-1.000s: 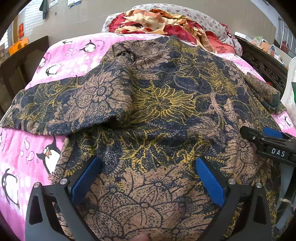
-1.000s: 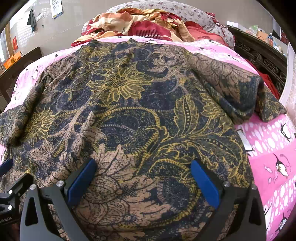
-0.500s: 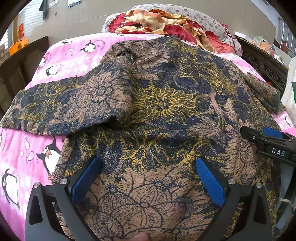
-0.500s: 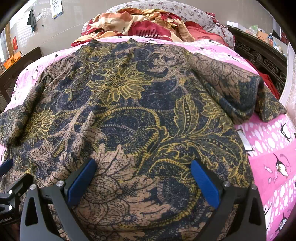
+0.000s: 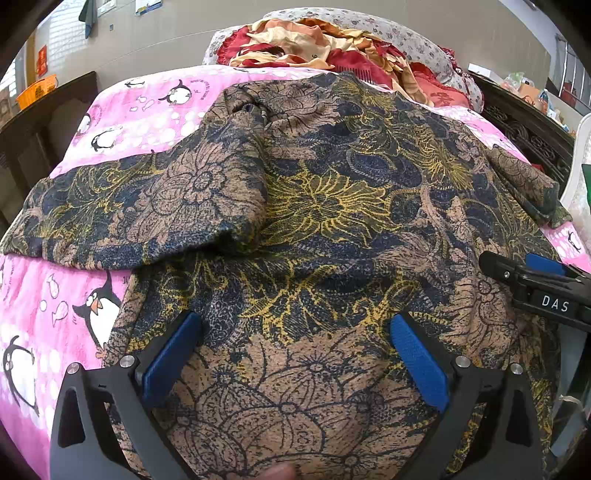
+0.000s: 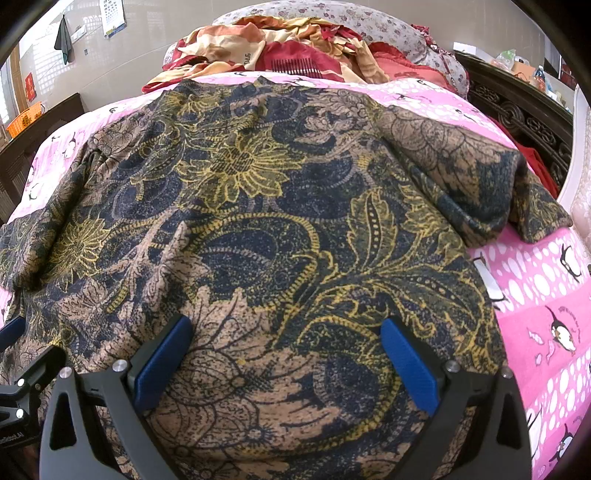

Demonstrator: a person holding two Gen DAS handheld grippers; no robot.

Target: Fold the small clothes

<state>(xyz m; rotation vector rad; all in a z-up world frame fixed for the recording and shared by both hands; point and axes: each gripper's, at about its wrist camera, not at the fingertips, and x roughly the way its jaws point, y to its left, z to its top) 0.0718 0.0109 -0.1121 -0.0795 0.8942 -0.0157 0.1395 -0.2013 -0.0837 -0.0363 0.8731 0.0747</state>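
Note:
A dark blue, tan and yellow floral garment (image 5: 314, 206) lies spread on the pink penguin bedsheet (image 5: 140, 114). Its left sleeve (image 5: 122, 218) is folded outward, its right sleeve (image 6: 480, 184) lies toward the right edge. My left gripper (image 5: 291, 354) is open, its blue pads over the hem on the left half. My right gripper (image 6: 282, 358) is open over the hem on the right half of the garment (image 6: 258, 206). The right gripper's side also shows in the left wrist view (image 5: 535, 291). Neither holds cloth.
A pile of red and cream bedding (image 5: 332, 48) and a floral pillow (image 6: 351, 22) lie at the head of the bed. A dark carved wooden frame (image 6: 524, 118) runs along the right. An orange basket (image 5: 35, 90) stands at the far left.

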